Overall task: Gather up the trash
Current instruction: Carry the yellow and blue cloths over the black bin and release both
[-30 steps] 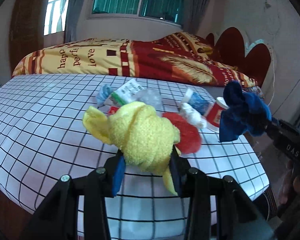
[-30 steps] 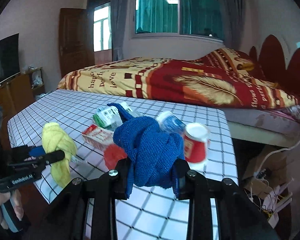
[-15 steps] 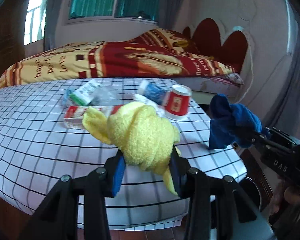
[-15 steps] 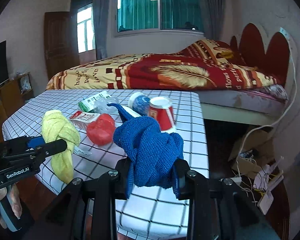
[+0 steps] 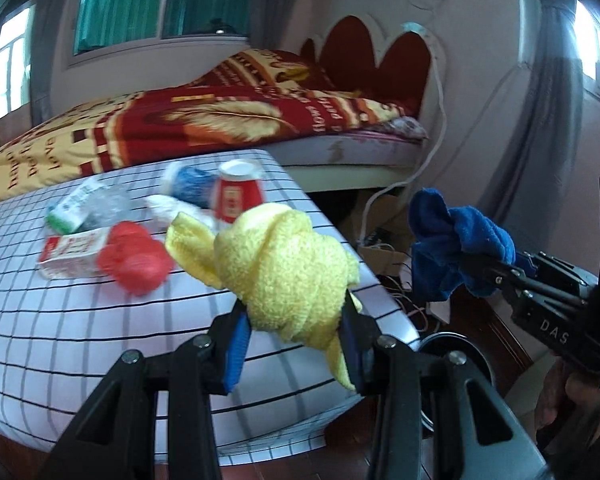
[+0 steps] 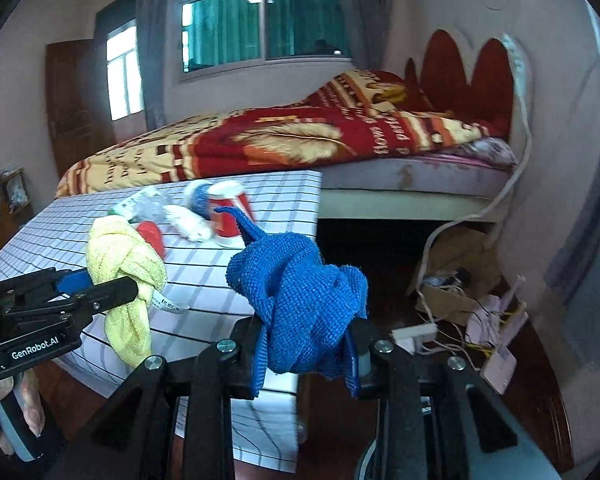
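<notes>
I see the bed [image 6: 300, 148] behind a checked worktop [image 5: 80, 320] that carries the loose trash: a red paper cup [image 5: 236, 196] upside down, a red-and-white carton [image 5: 72, 252], a crumpled red ball [image 5: 134, 258], a blue-and-white wad [image 5: 188, 184] and a green-labelled wrapper [image 5: 72, 210]. My left gripper [image 5: 292, 344] is clamped on a knotted yellow cloth [image 5: 284, 272], held above the worktop's corner. My right gripper [image 6: 306, 354] pinches a bunched blue cloth [image 6: 300, 300] off the worktop's edge, over the floor. A round dark bin [image 5: 456, 344] stands below; I cannot tell its contents.
</notes>
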`<state>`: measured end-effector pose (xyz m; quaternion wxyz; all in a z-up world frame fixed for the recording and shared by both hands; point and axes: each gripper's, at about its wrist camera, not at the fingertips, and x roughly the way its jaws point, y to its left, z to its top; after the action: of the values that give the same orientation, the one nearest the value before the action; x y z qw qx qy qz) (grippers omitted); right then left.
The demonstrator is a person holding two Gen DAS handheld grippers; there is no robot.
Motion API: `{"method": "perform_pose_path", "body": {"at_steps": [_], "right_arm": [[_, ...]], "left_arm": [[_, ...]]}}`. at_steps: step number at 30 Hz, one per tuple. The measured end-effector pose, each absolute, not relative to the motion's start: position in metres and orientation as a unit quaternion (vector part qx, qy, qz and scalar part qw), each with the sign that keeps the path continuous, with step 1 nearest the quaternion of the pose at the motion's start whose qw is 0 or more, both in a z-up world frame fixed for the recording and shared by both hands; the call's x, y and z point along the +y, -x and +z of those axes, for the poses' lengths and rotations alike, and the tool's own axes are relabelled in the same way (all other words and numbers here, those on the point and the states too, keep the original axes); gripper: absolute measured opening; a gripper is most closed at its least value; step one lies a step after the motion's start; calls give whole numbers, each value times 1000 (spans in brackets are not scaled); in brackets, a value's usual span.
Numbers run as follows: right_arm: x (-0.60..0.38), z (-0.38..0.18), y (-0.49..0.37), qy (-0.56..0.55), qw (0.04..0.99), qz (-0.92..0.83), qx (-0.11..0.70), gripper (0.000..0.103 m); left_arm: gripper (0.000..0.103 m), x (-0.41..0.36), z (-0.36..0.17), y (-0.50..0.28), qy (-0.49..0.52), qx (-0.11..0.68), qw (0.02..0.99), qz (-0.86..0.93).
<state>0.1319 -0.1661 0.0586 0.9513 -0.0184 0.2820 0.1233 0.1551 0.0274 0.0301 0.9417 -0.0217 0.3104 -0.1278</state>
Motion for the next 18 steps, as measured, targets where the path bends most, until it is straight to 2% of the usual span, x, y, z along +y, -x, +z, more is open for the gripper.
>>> {"method": "perform_pose_path", "body": {"at_steps": [18], "right_arm": [[-282, 19, -105, -30, 943, 26, 330, 32]], "left_arm": [[42, -87, 7, -160, -28, 338, 909, -241]]}}
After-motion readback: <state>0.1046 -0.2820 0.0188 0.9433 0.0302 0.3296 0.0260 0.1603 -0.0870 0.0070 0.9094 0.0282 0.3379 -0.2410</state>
